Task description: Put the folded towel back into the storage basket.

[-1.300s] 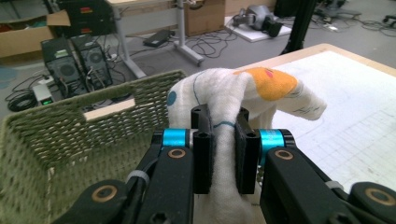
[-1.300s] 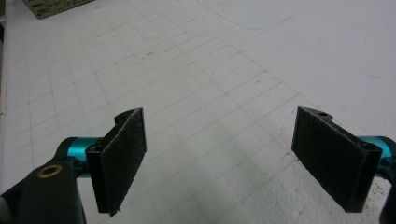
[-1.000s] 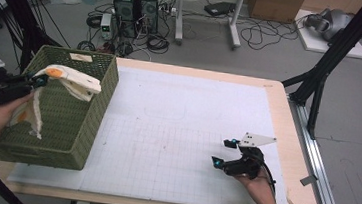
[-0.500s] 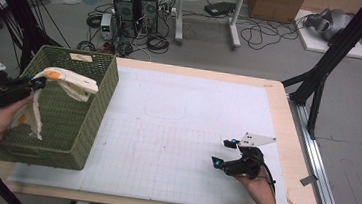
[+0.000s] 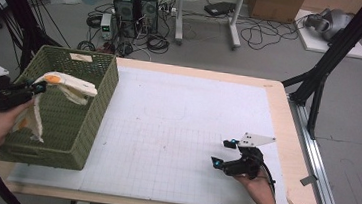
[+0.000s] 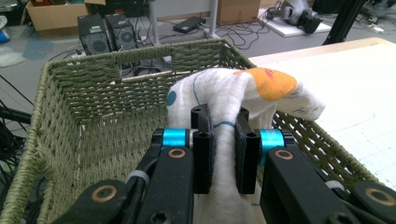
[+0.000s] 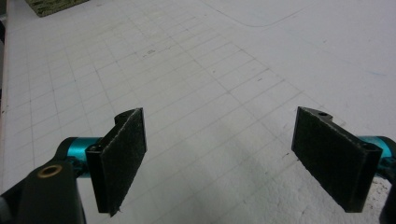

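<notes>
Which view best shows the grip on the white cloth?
The left gripper view: the left hand-held gripper pinches the cloth between its pads, above the green basket. The high view shows the cloth draped over the basket rim, small and distant.

Open mat [image 5: 176, 131] (basket [image 5: 86, 123] leftward)

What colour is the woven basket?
Olive green basket, clearest in the left gripper view.

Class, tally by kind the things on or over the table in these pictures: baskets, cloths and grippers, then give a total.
Green woven basket: 1
White patterned cloth: 1
Grippers: 2, the left gripper and the right gripper
Total: 4
</notes>
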A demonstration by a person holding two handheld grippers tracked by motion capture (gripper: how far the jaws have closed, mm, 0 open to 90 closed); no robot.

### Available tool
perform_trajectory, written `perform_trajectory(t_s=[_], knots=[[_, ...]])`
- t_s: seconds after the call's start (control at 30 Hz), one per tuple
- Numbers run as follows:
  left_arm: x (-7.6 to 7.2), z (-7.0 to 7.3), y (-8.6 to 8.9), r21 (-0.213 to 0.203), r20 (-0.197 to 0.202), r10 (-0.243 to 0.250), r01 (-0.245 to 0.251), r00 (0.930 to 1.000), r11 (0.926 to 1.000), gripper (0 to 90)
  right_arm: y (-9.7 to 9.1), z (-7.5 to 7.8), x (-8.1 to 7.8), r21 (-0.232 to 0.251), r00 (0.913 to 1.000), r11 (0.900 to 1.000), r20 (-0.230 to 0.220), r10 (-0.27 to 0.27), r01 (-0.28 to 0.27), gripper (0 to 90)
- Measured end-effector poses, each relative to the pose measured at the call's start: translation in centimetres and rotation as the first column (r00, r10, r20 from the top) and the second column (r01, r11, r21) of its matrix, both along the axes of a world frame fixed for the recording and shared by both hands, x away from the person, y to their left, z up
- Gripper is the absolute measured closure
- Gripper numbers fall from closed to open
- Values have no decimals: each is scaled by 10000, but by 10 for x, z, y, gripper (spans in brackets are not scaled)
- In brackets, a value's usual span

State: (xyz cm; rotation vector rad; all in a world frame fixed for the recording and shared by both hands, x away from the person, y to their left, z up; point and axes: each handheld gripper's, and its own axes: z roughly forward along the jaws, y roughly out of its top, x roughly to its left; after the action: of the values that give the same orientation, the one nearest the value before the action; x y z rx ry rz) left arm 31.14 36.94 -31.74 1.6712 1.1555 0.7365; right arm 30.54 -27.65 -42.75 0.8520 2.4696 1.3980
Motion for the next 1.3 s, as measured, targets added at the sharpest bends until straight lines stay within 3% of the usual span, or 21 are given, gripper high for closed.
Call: perform_trajectory(t_s=[0.4,0.7,1.3], knots=[[5,-10,-1,143,-234,252,-249,9994,9996,807,0,0,0,10,10000,10000,-59,-6,6,172],[3,-13,5,204,-257,705,-699,9972,9973,807,0,0,0,15,10000,10000,-74,29,-28,172],[16,-17,-7,459,-498,1334,-1312,9898,9903,806,0,0,0,45,9999,10000,-86,66,-65,172]])
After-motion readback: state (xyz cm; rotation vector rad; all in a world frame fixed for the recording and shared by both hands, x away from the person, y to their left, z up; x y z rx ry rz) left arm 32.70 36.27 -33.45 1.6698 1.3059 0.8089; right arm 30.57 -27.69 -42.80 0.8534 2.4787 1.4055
